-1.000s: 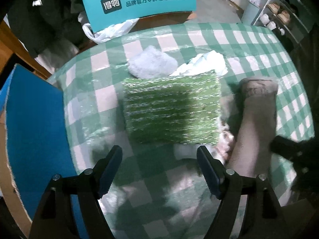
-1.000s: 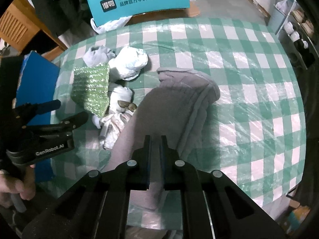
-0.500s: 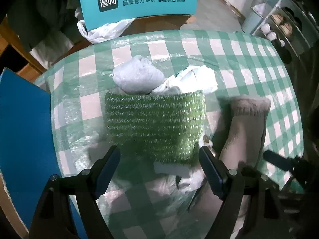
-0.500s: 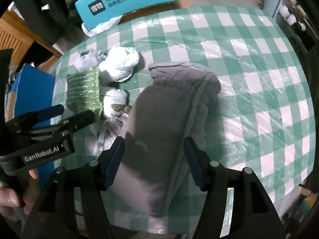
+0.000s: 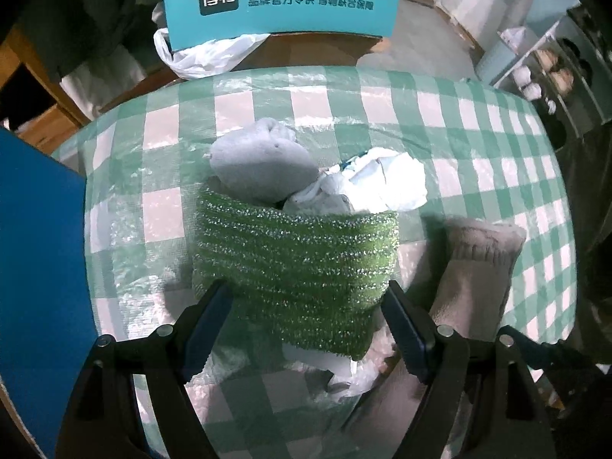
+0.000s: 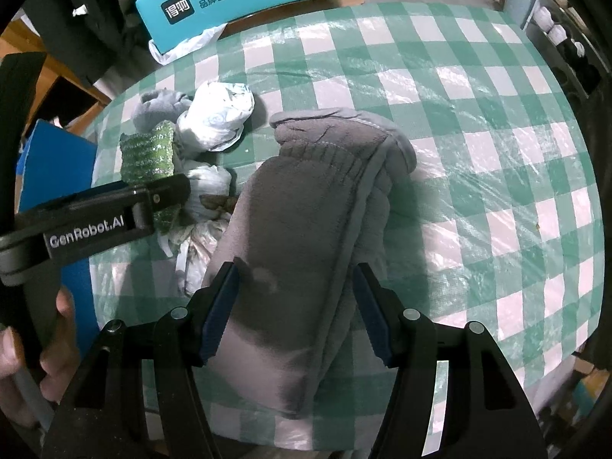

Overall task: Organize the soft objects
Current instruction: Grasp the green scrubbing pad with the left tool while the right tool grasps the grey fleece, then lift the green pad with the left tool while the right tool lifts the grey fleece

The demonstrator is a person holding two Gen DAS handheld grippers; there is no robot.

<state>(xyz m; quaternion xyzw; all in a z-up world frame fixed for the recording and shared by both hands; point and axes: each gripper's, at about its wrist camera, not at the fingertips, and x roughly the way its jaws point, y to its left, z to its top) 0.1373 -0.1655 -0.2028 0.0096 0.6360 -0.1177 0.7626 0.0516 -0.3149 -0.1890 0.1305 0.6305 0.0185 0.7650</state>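
A green glittery scouring pad [image 5: 294, 267] lies on the checked table [image 5: 160, 206], on top of crumpled white bundles. My left gripper [image 5: 306, 325] stands over it, jaws closing, the pad's near end between the fingers; I see no squeeze on it. One left finger [image 6: 164, 193] shows in the right wrist view, above the pad [image 6: 147, 153]. A folded grey fleece cloth [image 6: 317, 191] lies flat on the table. My right gripper [image 6: 296, 294] hangs open just above the cloth's near end, touching nothing.
Behind the pad sit a balled grey sock [image 5: 260, 164] and a white bundle [image 5: 382, 183]. More crumpled white stuff [image 6: 199, 244] lies left of the fleece. A blue board [image 5: 38, 248] borders the table's left; a teal chair back [image 5: 283, 0] stands behind. A hand [image 6: 23, 344] holds the left gripper.
My right gripper went from shut on the grey fleece to open, leaving the cloth on the table. My left gripper came in over the green pad, whose near end now sits between its fingers.
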